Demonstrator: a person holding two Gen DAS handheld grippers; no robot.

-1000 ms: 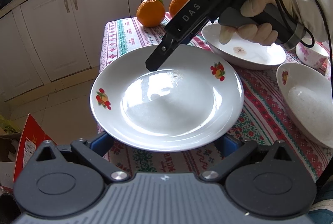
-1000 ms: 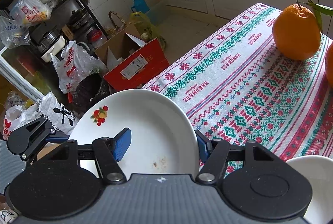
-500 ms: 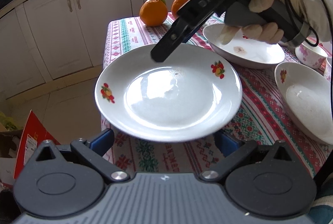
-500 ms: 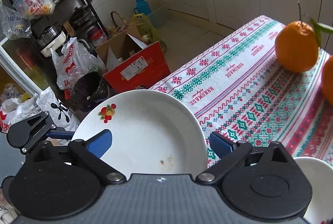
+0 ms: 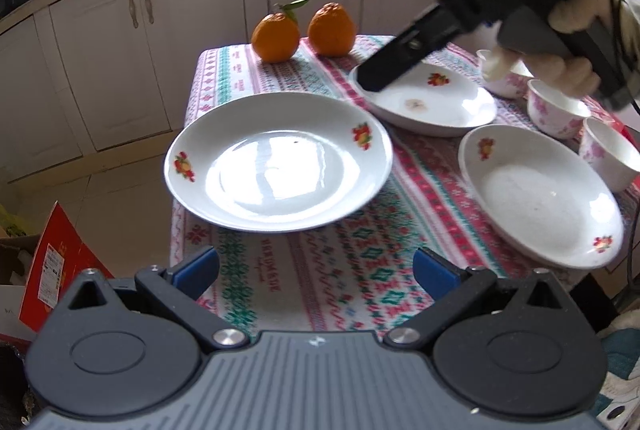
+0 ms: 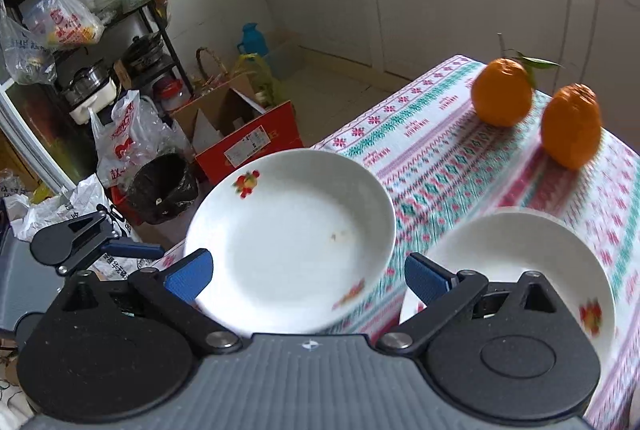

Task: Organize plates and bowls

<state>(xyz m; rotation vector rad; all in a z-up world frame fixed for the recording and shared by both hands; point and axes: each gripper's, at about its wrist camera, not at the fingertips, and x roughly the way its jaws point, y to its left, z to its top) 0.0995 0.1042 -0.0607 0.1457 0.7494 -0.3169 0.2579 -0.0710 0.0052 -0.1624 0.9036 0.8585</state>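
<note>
The near plate (image 5: 276,160) sits left of centre, its rim overhanging the tabletop (image 5: 360,270) edge: one nudge could tip it to the floor. The left gripper (image 5: 316,272) fingers stand released below it. Upper right, the right gripper (image 6: 306,272), just opened and empty, could clip the far plate (image 5: 432,106).

The right tool's (image 5: 374,80) far finger is hidden; the second plate (image 6: 520,254) is motion-blurred.

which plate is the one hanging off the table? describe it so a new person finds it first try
Start at the patterned tablecloth and go to its left edge, nearer than the two oranges. The plate there overhangs that edge above the floor. Unlike the two other plates further right, it has no stain and carries fruit decals on opposite rims.
</note>
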